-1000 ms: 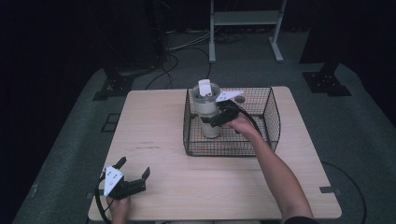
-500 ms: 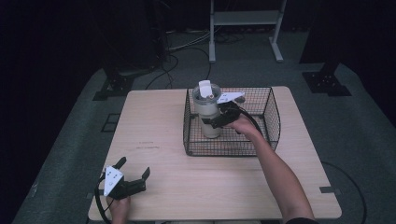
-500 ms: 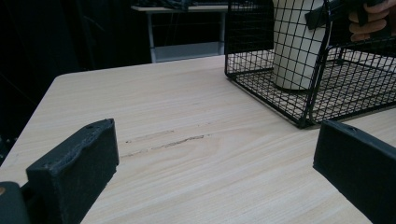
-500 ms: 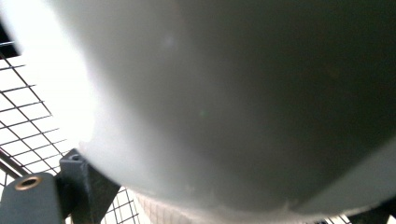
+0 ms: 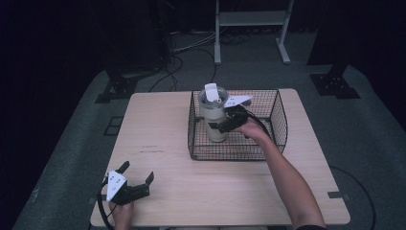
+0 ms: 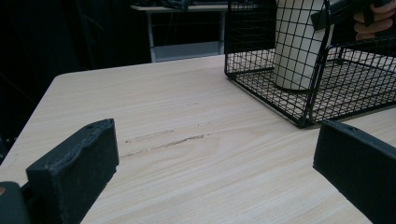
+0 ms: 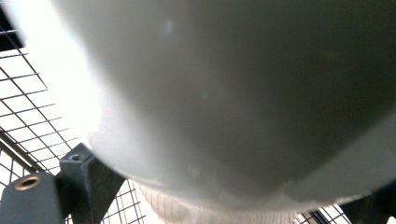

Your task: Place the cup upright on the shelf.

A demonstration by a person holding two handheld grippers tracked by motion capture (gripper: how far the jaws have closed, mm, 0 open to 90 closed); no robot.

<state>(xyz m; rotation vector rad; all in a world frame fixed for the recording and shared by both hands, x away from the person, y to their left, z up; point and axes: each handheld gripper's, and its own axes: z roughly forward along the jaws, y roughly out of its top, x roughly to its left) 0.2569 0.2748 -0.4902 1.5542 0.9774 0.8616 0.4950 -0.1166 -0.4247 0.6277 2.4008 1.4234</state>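
- Two grippers are at the wooden table (image 5: 230,187), one in each hand of the person.
- The left gripper (image 5: 139,184) rests near the front left corner of the table, well apart from the basket. Its jaws stand wide open with only bare table between them, and they hold nothing.
- The black wire basket (image 5: 280,112) sits on the far half of the table, a little to the right.
- Inside the basket, at its left side, a cream tumbler (image 5: 213,117) stands upright on the wire floor, with a lid and a white flap on top.
- The right gripper (image 5: 224,123) is inside the basket, against the right side of the tumbler. In the right gripper view the tumbler wall is very close between the jaws, one jaw at each side, so they seem closed on it.
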